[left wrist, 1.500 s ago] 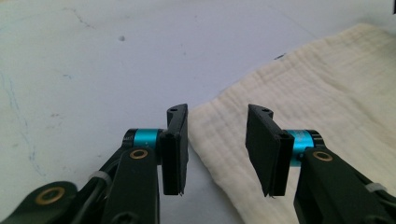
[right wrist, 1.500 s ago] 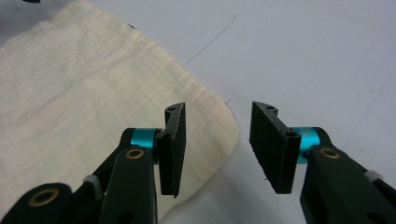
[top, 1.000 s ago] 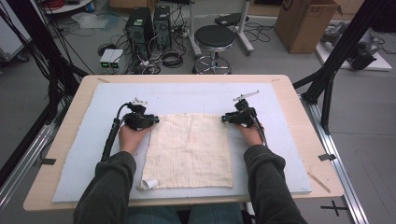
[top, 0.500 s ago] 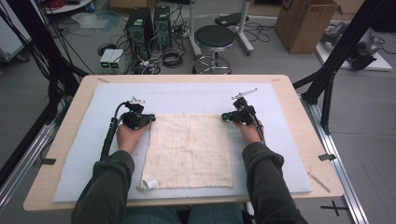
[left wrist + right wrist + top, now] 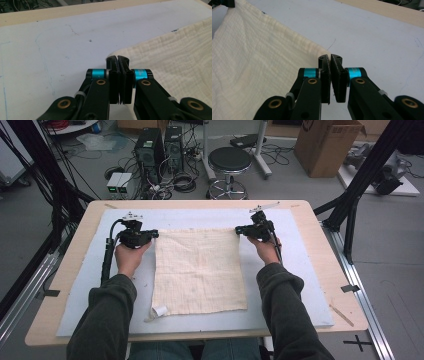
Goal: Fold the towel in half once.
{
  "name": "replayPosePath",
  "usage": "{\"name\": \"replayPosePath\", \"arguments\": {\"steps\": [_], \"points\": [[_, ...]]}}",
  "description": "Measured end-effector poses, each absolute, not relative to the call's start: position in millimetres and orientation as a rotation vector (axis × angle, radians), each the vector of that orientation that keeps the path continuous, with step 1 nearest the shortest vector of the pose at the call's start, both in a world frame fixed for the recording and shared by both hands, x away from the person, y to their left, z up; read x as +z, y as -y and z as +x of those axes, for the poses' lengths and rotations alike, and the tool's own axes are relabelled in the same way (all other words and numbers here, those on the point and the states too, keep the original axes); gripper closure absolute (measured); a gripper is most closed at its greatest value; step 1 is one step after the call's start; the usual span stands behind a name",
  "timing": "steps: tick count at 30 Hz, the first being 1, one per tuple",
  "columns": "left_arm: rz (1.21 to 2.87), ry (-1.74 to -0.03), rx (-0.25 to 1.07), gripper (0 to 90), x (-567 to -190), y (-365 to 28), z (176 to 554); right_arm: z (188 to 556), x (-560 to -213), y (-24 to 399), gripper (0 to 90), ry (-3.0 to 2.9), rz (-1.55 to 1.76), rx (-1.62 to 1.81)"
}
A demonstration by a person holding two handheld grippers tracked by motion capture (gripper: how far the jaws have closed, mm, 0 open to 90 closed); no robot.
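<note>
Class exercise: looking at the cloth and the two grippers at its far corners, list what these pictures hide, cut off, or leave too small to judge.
- Cloth far corners: covered by the left gripper and right gripper, whose jaws are closed on them.
- White tag at the near left corner: too small to read, high view.
- Cloth's underside: hidden against the blue mat.
- Person's lap: cut off by the bottom edge, high view.

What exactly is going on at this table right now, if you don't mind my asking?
A person seated at the table is working a cream cloth that lies on a pale blue mat, with a handheld gripper in each hand. The left gripper is shut on the cloth's far left corner, and the right gripper is shut on its far right corner. The near edge of the cloth rests flat on the mat.
</note>
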State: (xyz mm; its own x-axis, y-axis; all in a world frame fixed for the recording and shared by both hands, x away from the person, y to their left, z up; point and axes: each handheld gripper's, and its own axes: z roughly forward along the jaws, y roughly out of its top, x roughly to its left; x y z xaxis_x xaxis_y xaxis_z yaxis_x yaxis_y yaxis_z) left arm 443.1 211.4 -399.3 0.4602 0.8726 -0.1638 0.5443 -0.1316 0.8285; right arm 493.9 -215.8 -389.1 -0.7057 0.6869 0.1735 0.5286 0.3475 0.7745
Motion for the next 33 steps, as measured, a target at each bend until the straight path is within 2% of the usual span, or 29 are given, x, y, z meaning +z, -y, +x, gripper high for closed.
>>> {"name": "replayPosePath", "arguments": {"steps": [10, 33], "points": [[1.806, -1.192, 0.439, 87.7, -400.6, -215.7, 431.0, 486.7, -394.5, 215.6, 86.4, -2.472, 1.111, 1.316], [1.764, -1.07, 0.377, 87.6, -393.9, -225.3, 392.0, 452.9, -381.0, 227.8, 86.5, -2.523, 0.991, 1.537]]}}
